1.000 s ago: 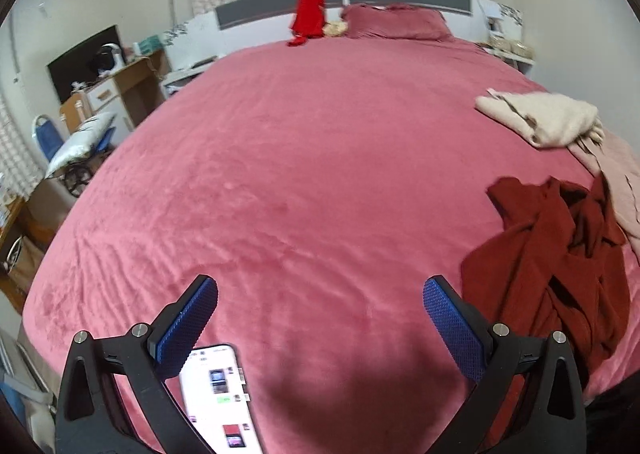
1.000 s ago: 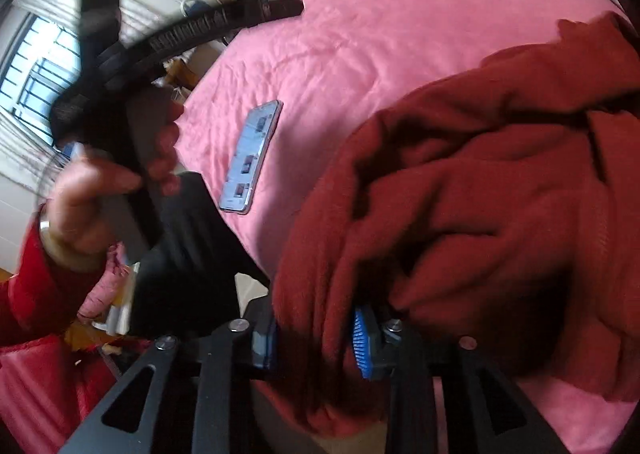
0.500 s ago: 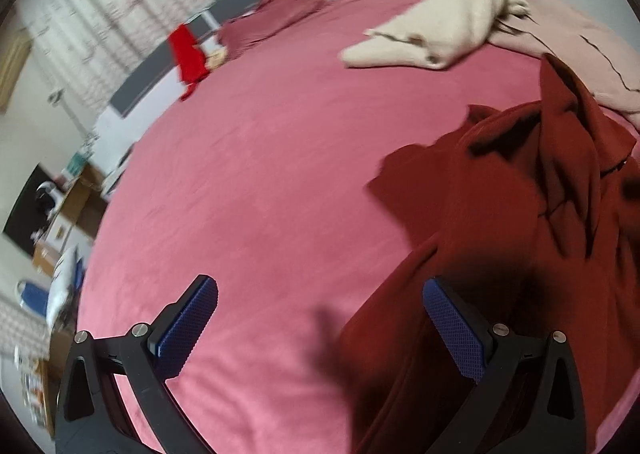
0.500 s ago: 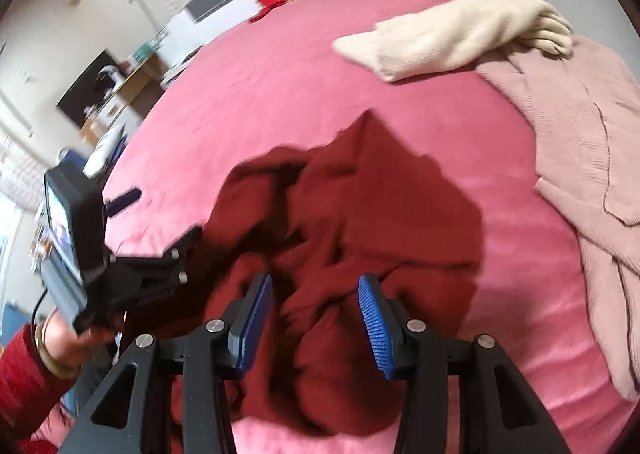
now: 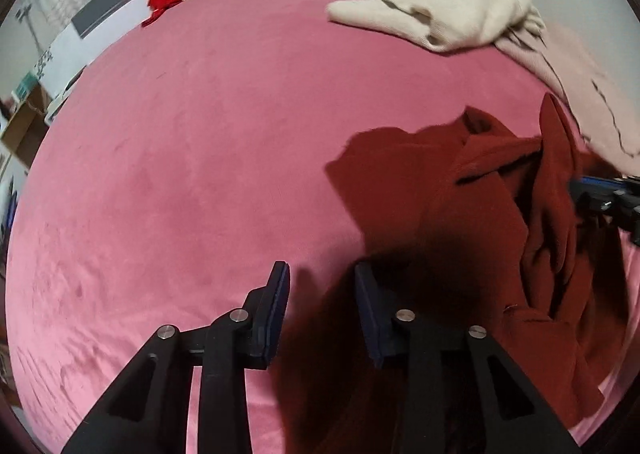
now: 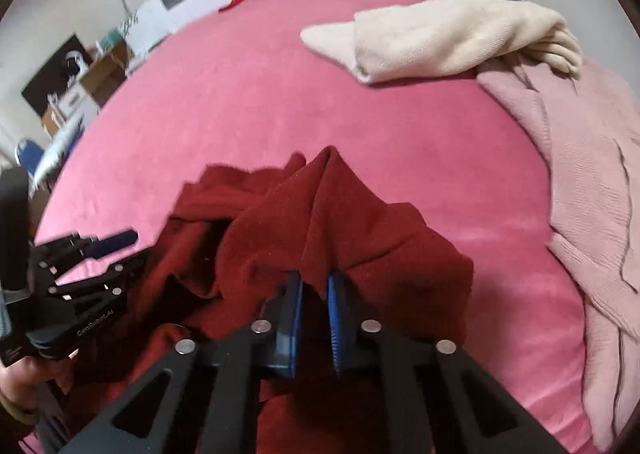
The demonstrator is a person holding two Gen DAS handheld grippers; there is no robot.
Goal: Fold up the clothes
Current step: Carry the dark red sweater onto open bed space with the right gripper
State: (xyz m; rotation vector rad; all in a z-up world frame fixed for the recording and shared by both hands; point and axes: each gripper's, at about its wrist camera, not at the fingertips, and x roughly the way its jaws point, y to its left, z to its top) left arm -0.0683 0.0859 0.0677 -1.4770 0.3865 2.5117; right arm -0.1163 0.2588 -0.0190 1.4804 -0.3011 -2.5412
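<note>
A: Where is the dark red garment [image 6: 320, 221] lying?

B: I'm seeing it crumpled on the pink bed [image 6: 240, 101], on the near side of the cream sweater [image 6: 440, 41], well apart from it. A pale pink garment [image 6: 592, 157] is lying to the right of the red one, its top end touching the cream sweater.

A: What are the tools doing?

B: My right tool [image 6: 314, 286] is pinching a raised fold of the red garment, its blue pads closed on the cloth. My left tool [image 5: 322, 274] is closing at the garment's left edge; I'm seeing dark cloth between the jaws, but the pads are not pressing it.

A: Any writing?

B: I'm making out small white lettering on the left tool's body in the right wrist view, too blurred to read.
</note>
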